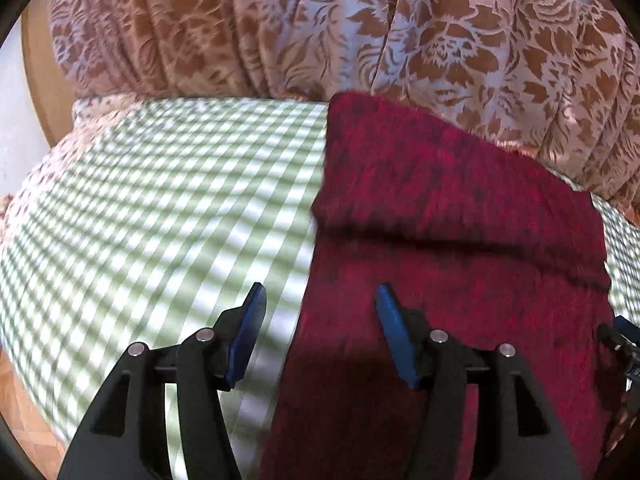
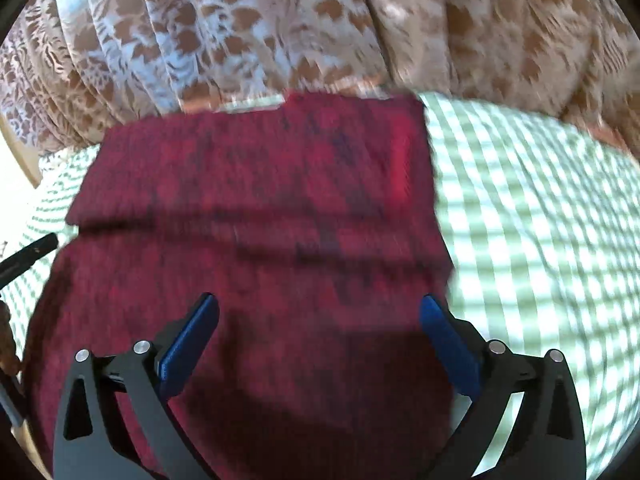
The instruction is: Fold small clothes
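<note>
A dark red knitted garment [image 1: 460,208] lies on the green-and-white checked cloth [image 1: 168,200], with its far part folded over into a raised layer. My left gripper [image 1: 320,304] is open and empty, hovering over the garment's left edge. In the right wrist view the same red garment [image 2: 256,208] fills the middle. My right gripper [image 2: 320,316] is open and empty above the garment's near right part. The right gripper's tip shows at the left wrist view's right edge [image 1: 624,336].
A pink-brown floral curtain [image 1: 320,28] hangs right behind the checked surface and also shows in the right wrist view [image 2: 280,28]. The checked cloth [image 2: 540,220] extends right of the garment. A wooden edge [image 1: 40,80] and patterned floor [image 1: 24,420] lie at the left.
</note>
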Demonstrator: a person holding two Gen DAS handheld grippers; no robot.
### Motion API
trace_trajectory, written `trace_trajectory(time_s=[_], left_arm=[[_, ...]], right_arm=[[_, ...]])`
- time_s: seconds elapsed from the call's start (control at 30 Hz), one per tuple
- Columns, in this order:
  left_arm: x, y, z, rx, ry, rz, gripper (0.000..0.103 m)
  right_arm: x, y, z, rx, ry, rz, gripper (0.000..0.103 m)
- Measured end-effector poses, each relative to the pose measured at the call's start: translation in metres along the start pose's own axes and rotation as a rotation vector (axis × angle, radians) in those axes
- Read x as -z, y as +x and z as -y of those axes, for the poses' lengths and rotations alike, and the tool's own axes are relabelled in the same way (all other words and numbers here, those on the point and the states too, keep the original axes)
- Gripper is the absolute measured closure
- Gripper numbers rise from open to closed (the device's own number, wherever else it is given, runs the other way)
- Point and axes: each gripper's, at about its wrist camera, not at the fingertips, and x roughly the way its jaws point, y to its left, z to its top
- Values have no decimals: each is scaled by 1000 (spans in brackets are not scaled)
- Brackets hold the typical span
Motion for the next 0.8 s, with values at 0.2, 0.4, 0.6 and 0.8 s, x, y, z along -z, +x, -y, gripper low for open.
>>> trace_trajectory(time_s=[0.2,0.4,0.6,0.8], left_arm=[[45,-24,-24,11,-24,-45,45],[84,-49,-38,66,24,-50,45],[116,-70,-47,131,57,-82,45],[147,-74,-50,210,60,-178,61]], right_arm=[[50,-29,24,-85,61,-50,3],[97,-66,39,-150,70,-38,3],[141,-90,37,-213,44,-111,4],[169,-109,34,-224,63,-166,51]])
